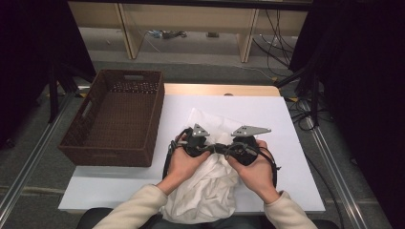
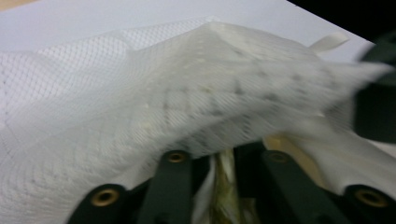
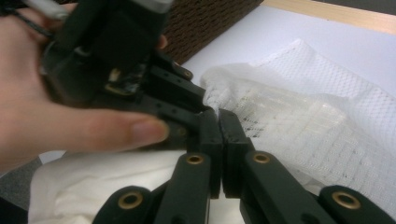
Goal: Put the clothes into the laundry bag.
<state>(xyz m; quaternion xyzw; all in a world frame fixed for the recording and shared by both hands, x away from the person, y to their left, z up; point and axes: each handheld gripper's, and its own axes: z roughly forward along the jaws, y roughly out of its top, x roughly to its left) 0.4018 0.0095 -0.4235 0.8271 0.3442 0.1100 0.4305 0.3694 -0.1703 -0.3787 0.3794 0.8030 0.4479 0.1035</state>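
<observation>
White mesh garment (image 1: 203, 183), crumpled, pinched in both the left claw (image 1: 197, 138) and the right claw (image 1: 244, 143).

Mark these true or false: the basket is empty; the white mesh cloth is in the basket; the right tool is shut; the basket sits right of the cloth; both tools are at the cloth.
1. The basket is empty. True.
2. The white mesh cloth is in the basket. False: it lies on the table, hanging off the near edge.
3. The right tool is shut. True.
4. The basket sits right of the cloth. False: it sits left.
5. Both tools are at the cloth. True; the left tool too.
</observation>
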